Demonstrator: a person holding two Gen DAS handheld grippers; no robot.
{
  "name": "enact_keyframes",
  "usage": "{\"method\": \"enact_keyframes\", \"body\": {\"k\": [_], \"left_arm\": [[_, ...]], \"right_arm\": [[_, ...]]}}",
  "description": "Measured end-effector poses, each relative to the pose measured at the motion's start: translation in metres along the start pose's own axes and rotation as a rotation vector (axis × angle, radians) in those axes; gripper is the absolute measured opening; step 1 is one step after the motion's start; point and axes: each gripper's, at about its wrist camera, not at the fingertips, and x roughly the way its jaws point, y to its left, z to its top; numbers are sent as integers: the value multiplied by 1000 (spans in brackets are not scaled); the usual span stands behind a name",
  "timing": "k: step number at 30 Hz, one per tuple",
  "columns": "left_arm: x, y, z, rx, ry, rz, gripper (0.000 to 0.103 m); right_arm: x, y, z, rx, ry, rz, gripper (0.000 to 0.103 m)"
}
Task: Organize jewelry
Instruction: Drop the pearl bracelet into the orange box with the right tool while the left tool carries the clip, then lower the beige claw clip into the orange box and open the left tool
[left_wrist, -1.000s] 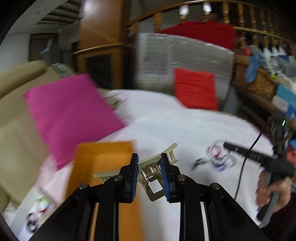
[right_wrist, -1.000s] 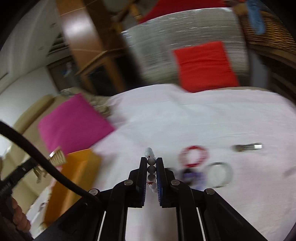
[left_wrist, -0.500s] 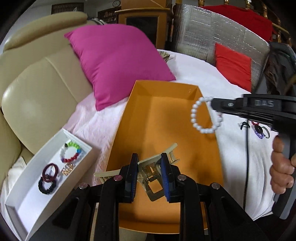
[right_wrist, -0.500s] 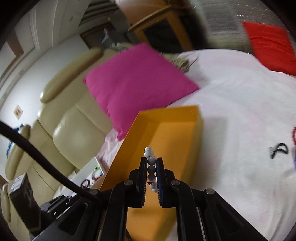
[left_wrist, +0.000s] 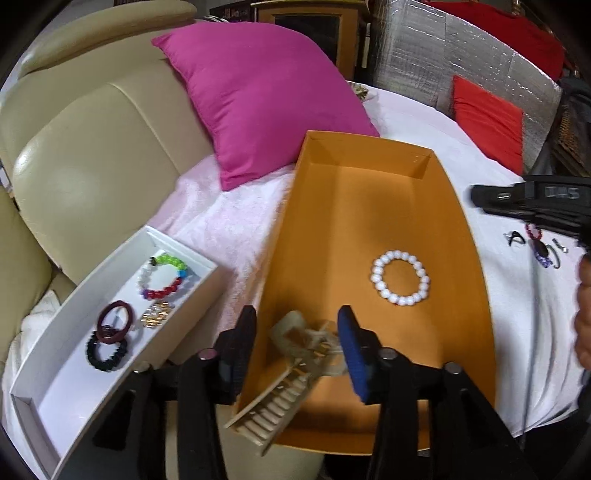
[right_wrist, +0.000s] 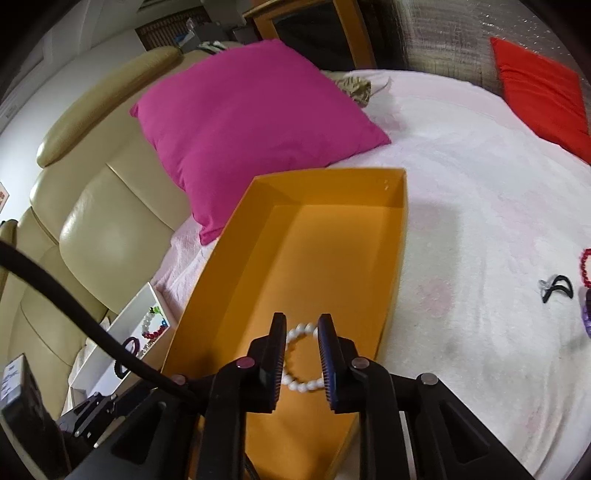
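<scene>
Cream leather sofa (left_wrist: 85, 162) fills the 9 o'clock side; its padded back runs up toward 11 o'clock. Magenta cushion (left_wrist: 266, 96) leans against it at 12 o'clock. Pale pink-white blanket (right_wrist: 461, 229) covers the surface from centre out to 3 o'clock. Silver quilted panel (left_wrist: 461, 55) stands at 1 o'clock with a red cushion (left_wrist: 487, 122) in front of it. Wooden cabinet (left_wrist: 310, 18) with a dark glass door sits behind, at 12 o'clock. White wall (right_wrist: 74, 74) at 10 o'clock in the right wrist view. Lighting is even, indoor.

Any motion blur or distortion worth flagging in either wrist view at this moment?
Left wrist view: the cream plastic hair claw clip between the open left gripper is smeared; the white bead bracelet is sharp. Right wrist view: sharp around the right gripper; fisheye bends the orange cardboard tray edges.
</scene>
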Motion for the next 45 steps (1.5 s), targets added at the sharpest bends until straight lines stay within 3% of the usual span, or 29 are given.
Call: {"method": "enact_keyframes", "body": {"k": [4,8,12,15,20,26,28,31,36,40,45], "left_arm": [[-10,12,-6,-10,-4,14,48],[-33,14,-21,43,-36,28,48],[-57,22,-41,67,-65,44,61],[-72,27,-57,64,-65,40,65],[-78,23,-84,10,13,-53,71],[-42,10,-84,-106,112,-166,71],[-31,11,-80,-161,142,-144,71],[-37,14,-74,-170,121,-132,71],[-47,29,-63,-131,84,-1,71],[-34,39,-64,-119,134,25,72],[-29,34,-60,-80,122,-23,71]], "right_arm": [[-23,-19,0,17,-37,-19,20],[-49,-47,-13,39,-55,-45,20],[-76,-84,-38,64,-69,-76,20],[-95,-117,-60,98,-81,-119,21],[-115,-169,-94,187,-94,-160,23],[-124,-211,-121,267,-100,-178,23],[-128,-222,-128,289,-110,-177,23],[-132,-234,-134,290,-129,-192,23],[-135,-249,-142,293,-153,-182,23],[-133,-256,-143,321,-155,-168,23],[-137,-263,-141,332,-179,-155,23]]}}
